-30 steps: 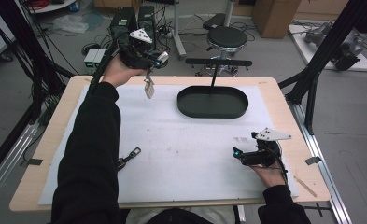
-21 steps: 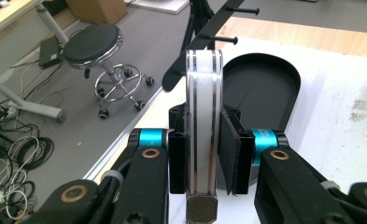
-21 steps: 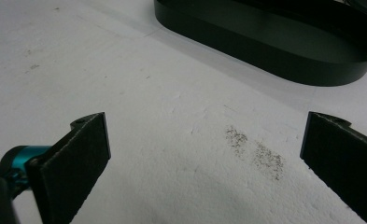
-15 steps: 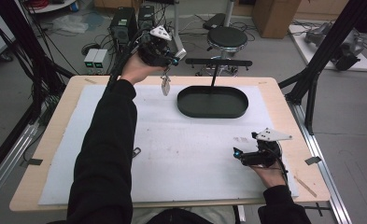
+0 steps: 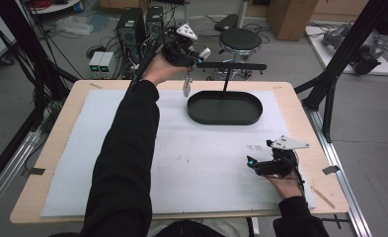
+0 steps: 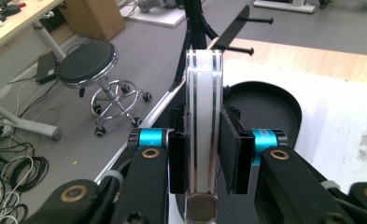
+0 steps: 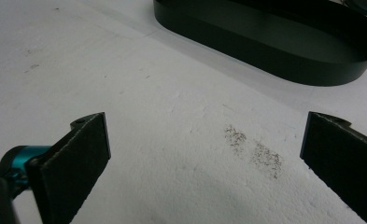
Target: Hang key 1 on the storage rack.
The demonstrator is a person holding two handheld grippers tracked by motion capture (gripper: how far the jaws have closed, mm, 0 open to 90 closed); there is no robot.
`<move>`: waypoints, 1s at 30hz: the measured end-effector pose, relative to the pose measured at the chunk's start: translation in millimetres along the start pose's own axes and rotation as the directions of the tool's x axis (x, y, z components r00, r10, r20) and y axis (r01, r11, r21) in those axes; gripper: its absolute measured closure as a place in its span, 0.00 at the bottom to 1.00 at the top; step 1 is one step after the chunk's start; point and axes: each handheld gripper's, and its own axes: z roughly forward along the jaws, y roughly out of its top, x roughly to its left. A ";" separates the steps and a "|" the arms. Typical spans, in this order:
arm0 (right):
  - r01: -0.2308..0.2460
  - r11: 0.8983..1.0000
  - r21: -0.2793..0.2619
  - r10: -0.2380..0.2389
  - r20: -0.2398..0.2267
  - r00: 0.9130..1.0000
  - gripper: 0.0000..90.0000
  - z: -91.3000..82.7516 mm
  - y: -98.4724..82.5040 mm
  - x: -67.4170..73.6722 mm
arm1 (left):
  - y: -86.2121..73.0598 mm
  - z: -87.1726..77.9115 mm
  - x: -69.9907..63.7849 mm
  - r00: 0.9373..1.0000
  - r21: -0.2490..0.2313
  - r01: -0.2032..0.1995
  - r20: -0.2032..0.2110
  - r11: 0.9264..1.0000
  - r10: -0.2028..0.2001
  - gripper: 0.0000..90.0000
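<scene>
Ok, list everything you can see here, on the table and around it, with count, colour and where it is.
Clear flat piece: one, transparent with dark stripes, clamped in the left gripper, above the tray's far left end.
Tray: one, black oval, far centre of the table.
Rack: one, black bar on a post rising from the tray.
Mat: one, white, covering the table, with a dark smudge.
Table: one, light wood.
Stool: one, black, on the floor beyond.
Computer towers: two, black, floor beyond.
Left gripper: raised, shut on the piece.
Right gripper: resting near right, fingers open.
</scene>
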 end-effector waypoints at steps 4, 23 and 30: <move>0.003 1.000 -0.002 -0.003 0.003 1.000 0.01 -0.3 -0.6 -0.8 | 5.6 8.9 -2.9 1.000 0.007 -0.006 -0.004 1.000 0.007 0.83; -0.008 1.000 -0.008 0.008 0.006 1.000 0.01 -3.0 -2.2 -3.1 | 17.2 35.8 -8.9 0.996 -0.068 0.053 -0.062 0.996 -0.057 0.83; -0.004 1.000 -0.010 0.004 0.007 1.000 0.01 -4.4 -3.2 -3.9 | 20.3 43.4 -6.8 0.984 -0.089 0.095 -0.141 0.991 -0.107 0.83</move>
